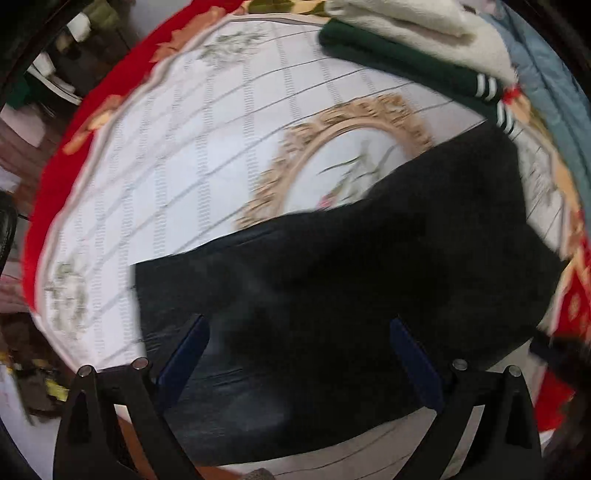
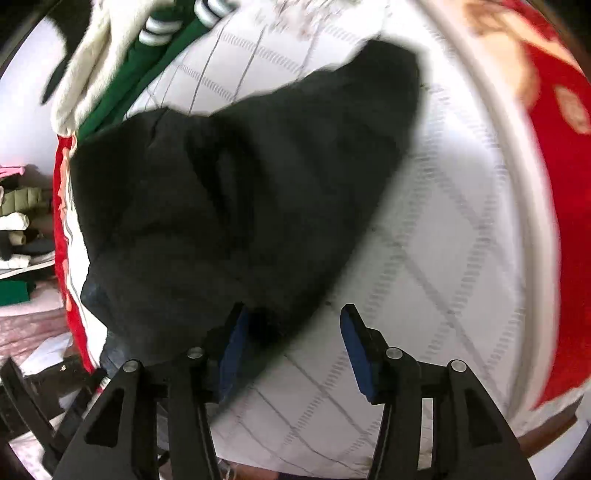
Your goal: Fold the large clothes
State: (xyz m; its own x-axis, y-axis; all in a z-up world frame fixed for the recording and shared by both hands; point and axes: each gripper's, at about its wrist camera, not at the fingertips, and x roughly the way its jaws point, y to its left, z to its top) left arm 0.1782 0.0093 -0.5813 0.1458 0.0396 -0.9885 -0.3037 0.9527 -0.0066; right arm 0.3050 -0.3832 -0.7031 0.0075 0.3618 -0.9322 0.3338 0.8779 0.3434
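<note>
A large black garment (image 1: 351, 280) lies spread on a white quilted bedspread (image 1: 177, 177) with a gold oval motif. My left gripper (image 1: 299, 332) is open, its blue-padded fingers (image 1: 184, 354) wide apart just above the garment's near part, holding nothing. In the right wrist view the same black garment (image 2: 236, 192) lies bunched with folds. My right gripper (image 2: 295, 325) is open over the garment's near edge; its left finger (image 2: 232, 339) is beside the cloth, the right finger (image 2: 356, 347) is over bare bedspread (image 2: 443, 240).
A folded stack of dark green (image 1: 399, 62), cream (image 1: 424, 26) and light blue (image 1: 546, 96) clothes sits at the bed's far side, also in the right wrist view (image 2: 122, 85). A red flowered border (image 1: 92, 114) rims the bed. More clothes lie on the floor (image 2: 22, 221).
</note>
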